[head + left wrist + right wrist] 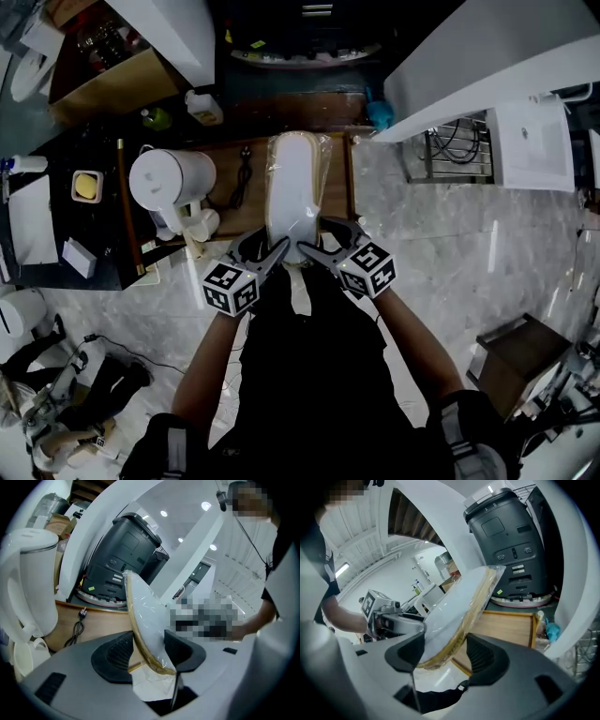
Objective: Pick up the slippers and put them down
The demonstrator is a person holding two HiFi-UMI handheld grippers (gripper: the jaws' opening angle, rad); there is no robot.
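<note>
A pair of white slippers [292, 187], stacked sole to sole and sealed in clear plastic wrap, lay lengthwise over a wooden surface [255, 220] in the head view. Their toes pointed toward 12 o'clock and their heels toward 6 o'clock. Both tools met at the heel end. The left tool [267, 251] came in from 7 o'clock and the right tool [323, 248] from 5 o'clock, each carrying its marker cube behind the jaws.

In the left gripper view, the left tool [147, 646] was clamped on the slippers [143, 616]. One ribbed pad pressed the white upper and the other sat against the tan sole edge, with loose wrap hanging below. The pack stood on edge and slanted up toward 11 o'clock, clear of the wooden surface [103, 623].

In the right gripper view, the right tool [445, 648] was likewise clamped on the slippers [459, 602]. The white face met one pad and the tan edge met the other, and the pack rose toward 1 o'clock above the wooden surface [506, 625].

A white kettle [169, 178] stood at 9 o'clock of the slippers, just beside a black cord with a plug [241, 178] that lay on the wood. That kettle [28, 573] filled the 9 o'clock side of the left gripper view, with the cord [77, 627] below it. A dark grey machine [511, 541] stood at 1 o'clock in the right gripper view, beyond the wooden surface.
</note>
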